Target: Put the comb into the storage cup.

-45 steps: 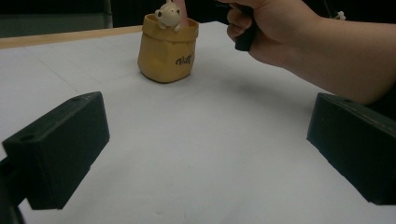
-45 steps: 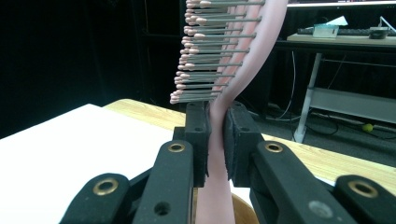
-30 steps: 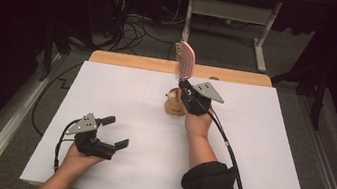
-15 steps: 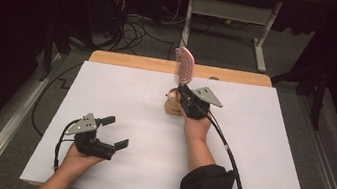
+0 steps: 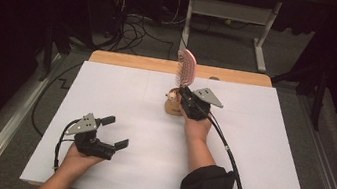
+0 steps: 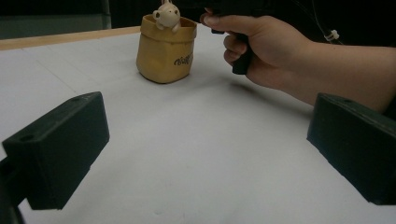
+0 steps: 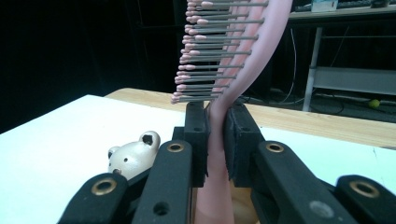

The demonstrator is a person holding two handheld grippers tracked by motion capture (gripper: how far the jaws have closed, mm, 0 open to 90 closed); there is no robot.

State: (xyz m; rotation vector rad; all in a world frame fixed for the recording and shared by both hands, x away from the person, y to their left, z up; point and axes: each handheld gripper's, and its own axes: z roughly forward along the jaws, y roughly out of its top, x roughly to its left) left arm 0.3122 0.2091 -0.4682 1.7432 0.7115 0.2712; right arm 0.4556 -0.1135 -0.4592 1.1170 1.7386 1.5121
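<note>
Right claw (image 5: 185,96) clamped on pink hairbrush (image 5: 186,68) handle, brush upright, yellow bear holder (image 5: 173,105) just below-left of it; left claw (image 5: 115,132) open, empty, well away.

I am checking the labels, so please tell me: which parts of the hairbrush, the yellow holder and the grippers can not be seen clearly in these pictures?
- Hairbrush: right gripper view, top cut by the edge; lower handle hidden behind the right gripper.
- Yellow holder: left gripper view, lettering partly turned away, unreadable; in the high view the right gripper covers much of it.
- Left gripper: high view, pads too small to make out.
</note>
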